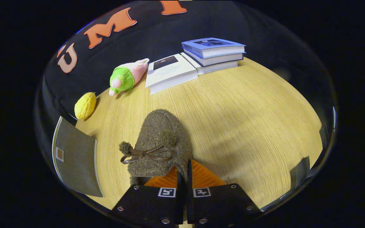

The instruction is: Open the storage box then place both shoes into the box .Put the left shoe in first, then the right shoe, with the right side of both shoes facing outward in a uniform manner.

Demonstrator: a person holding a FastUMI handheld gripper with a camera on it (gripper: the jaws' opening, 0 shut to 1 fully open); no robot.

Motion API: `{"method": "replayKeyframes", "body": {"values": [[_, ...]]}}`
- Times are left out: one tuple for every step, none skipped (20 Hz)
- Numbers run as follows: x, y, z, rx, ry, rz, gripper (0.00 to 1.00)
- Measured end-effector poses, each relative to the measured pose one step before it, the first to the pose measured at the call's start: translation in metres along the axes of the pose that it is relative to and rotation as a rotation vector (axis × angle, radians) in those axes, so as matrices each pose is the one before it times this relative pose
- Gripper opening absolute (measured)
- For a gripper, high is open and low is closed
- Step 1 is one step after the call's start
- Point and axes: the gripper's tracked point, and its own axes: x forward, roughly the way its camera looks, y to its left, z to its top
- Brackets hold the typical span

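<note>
A brown fuzzy shoe point(160, 142) with a thin bow and small pompoms lies lengthwise ahead of my fingers, toe pointing away over the wooden table point(239, 120). My gripper point(185, 172) is shut on the shoe's near edge, with both fingers pressing a thin fold of its rim. A grey fabric storage box point(74, 158) with a small square tag stands close to the left of the shoe. I cannot tell whether the shoe rests on the table or hangs just above it.
Beyond the shoe lie a stack of books point(214, 53) and a white book point(169, 72) at the table's far edge. A pink and green plush toy point(127, 76) and a yellow toy point(85, 105) lie far left. A grey object's edge point(299, 172) sits to the right.
</note>
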Motion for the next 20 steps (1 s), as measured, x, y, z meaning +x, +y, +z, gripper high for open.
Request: {"method": "replayKeyframes", "body": {"values": [[-0.00067,0.00034,-0.00006,0.00505,0.00096,-0.00328,0.05],[-0.00095,0.00071,-0.001,0.00682,0.00518,-0.00209,0.05],[-0.00156,0.00274,0.0001,0.00649,0.00547,0.0086,0.05],[-0.00391,0.00515,-0.00088,0.0099,0.00283,0.01195,0.05],[-0.00462,0.00667,-0.00023,0.00412,0.00089,0.01475,0.05],[-0.00527,0.0085,0.00123,0.00491,-0.00213,0.01585,0.05],[-0.00524,0.00826,0.00091,0.00105,-0.00128,0.01794,0.05],[-0.00508,0.00901,0.00102,0.00438,-0.00258,0.01688,0.05],[-0.00519,0.00924,0.00223,-0.00204,-0.00465,0.01683,0.05],[-0.00571,0.00933,0.0021,-0.00034,-0.0069,0.01486,0.05],[-0.00529,0.00999,0.00207,-0.00405,-0.00659,0.01577,0.05],[-0.00486,0.01109,0.00118,-0.00502,-0.00666,0.01503,0.05],[-0.00469,0.01108,0.00184,-0.00694,-0.00607,0.01455,0.05],[-0.00483,0.01309,0.00028,-0.01082,-0.00274,0.01831,0.05],[-0.00366,0.01438,0.00102,-0.01171,-0.00172,0.01979,0.05],[-0.00375,0.01553,-0.00165,-0.02482,0.00811,0.025,0.05],[-0.0035,0.01524,0.0001,-0.01501,0.00207,0.02052,0.05],[-0.00342,0.01546,0.00169,-0.01724,-0.00015,0.02175,0.05],[-0.00405,0.01637,0.00285,-0.01369,-0.00788,0.0213,0.05],[-0.00389,0.01608,0.00266,-0.01644,-0.00763,0.01803,0.05]]}}
